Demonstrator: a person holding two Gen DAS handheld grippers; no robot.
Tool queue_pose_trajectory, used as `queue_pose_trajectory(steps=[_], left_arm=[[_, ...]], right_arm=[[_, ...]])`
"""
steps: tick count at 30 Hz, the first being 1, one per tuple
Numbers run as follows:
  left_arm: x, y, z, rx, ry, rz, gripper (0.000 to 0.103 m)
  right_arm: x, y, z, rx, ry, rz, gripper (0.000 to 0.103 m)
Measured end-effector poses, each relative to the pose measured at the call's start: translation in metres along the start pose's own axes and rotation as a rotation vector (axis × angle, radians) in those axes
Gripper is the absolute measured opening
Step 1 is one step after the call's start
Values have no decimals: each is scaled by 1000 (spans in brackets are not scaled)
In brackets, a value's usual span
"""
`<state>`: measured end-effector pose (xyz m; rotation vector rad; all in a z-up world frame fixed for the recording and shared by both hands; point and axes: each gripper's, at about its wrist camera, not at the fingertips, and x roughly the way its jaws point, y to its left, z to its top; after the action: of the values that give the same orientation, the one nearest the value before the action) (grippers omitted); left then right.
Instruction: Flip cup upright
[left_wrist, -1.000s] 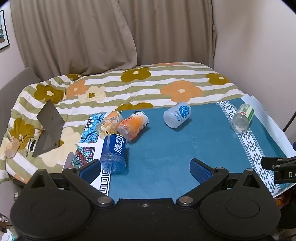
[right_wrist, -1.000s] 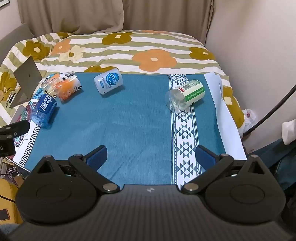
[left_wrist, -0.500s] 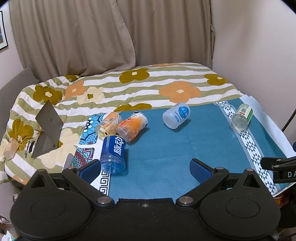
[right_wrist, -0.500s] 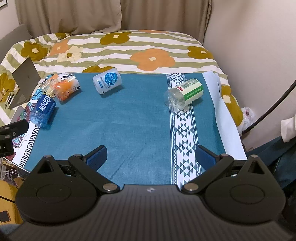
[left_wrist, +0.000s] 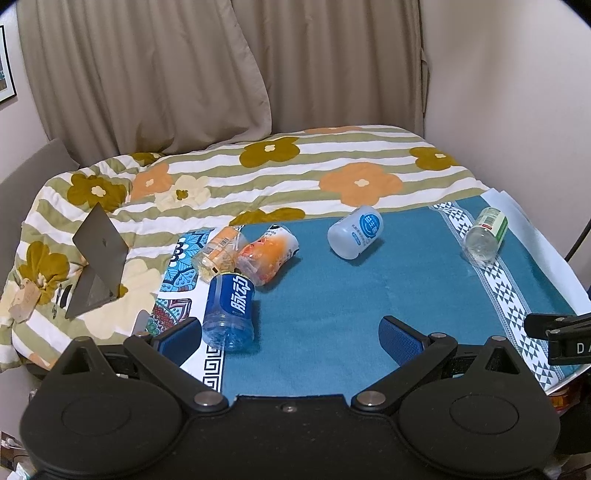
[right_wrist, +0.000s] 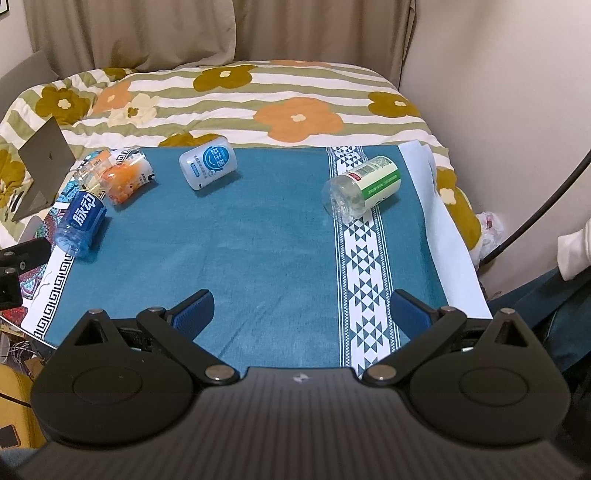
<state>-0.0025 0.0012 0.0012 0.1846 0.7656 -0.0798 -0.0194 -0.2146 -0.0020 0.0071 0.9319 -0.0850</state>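
Two grippers, left (left_wrist: 290, 334) and right (right_wrist: 301, 308), hang spread wide and empty above my teal woven mat (right_wrist: 240, 236). Five cut-bottle plastic cups lie toppled: blue-labelled (left_wrist: 229, 306), orange-printed (left_wrist: 266, 249), clear amber (left_wrist: 218, 251), pale-blue (right_wrist: 208, 162), green-labelled (right_wrist: 364, 188). Compared with a second ago, I have only drifted slightly; nothing is flipped yet.

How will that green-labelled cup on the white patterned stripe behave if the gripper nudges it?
The green-labelled cup lies on its round side, so it would probably roll. It looks like clear, empty plastic, likely light and easily squashed. The blue cloth may slow it a little.
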Motion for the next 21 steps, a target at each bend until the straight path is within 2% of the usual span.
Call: queue_pose_trajectory(steps=[21], left_arm=[[1,2,3,2,-5,-11,103]], right_arm=[[0,4,2,4,-3,-2,103]])
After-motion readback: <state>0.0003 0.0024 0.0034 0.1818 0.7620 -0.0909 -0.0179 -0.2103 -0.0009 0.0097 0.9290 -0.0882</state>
